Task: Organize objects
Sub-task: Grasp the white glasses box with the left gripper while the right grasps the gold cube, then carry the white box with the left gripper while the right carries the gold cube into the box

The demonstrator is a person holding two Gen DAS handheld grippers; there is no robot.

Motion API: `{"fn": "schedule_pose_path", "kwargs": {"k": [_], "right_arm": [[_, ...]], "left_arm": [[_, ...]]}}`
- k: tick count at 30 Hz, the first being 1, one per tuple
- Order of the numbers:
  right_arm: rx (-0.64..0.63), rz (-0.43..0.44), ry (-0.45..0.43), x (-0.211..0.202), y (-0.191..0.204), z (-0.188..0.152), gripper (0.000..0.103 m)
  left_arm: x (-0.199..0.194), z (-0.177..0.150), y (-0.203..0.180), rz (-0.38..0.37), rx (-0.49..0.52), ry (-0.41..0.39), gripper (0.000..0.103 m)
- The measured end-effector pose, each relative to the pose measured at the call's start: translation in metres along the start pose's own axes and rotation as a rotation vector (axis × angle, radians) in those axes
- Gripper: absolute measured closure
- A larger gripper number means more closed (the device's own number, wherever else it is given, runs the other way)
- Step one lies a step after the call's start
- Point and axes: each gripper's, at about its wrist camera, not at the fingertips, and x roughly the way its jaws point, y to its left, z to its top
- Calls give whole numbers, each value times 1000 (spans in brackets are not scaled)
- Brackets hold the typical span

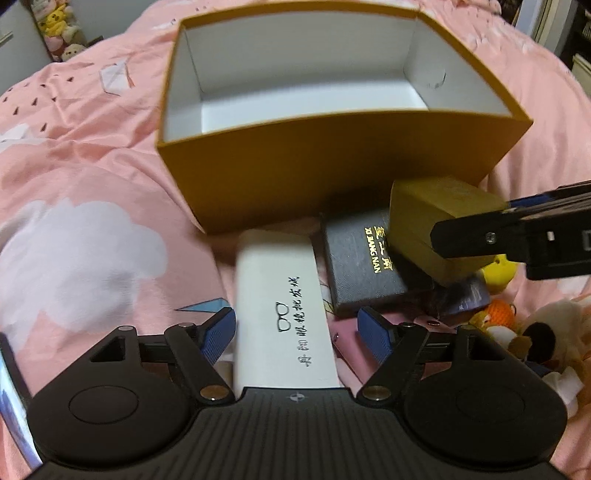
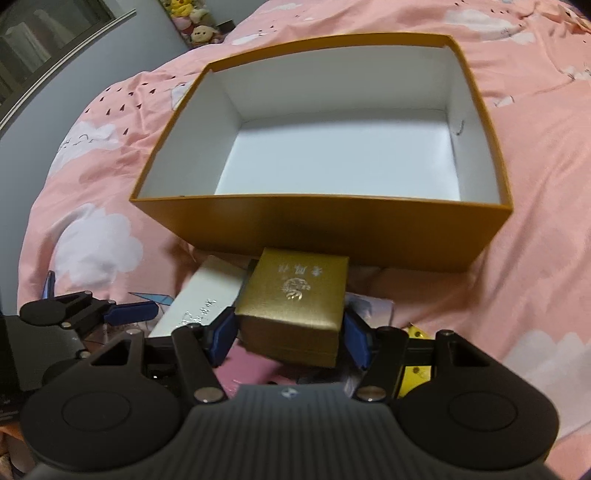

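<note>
Right wrist: gold box point(image 2: 291, 306) hides dark case.

A pink quilted bedspread printed with white clouds and small dark triangles point(image 1: 92, 155) covers the whole surface, lying in soft folds. Beyond its far edge, a pile of yellow and pink plush toys point(image 1: 61, 29) sits against a grey wall point(image 2: 92, 62). A dark-framed window point(image 2: 40, 40) shows above the wall.
</note>
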Motion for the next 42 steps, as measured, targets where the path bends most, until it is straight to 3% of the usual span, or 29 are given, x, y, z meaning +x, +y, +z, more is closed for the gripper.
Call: {"fn": "schedule_pose_path", "kwargs": {"k": [4, 8, 13, 28, 42], "right_arm": [[-18, -11, -16, -2, 1, -2, 40], [-27, -10, -17, -1, 1, -3, 40], [-29, -7, -15, -1, 0, -3, 40], [-52, 8, -59, -13, 3, -6, 41], [-79, 103, -140, -55, 7, 10, 41]], "left_arm": [[10, 3, -1, 43, 12, 35, 18], [16, 3, 0, 73, 20, 54, 32], [10, -2, 2, 63, 5, 21, 33], [-57, -13, 17, -4, -145, -236, 35], [-99, 3, 17, -98, -149, -409, 35]]}}
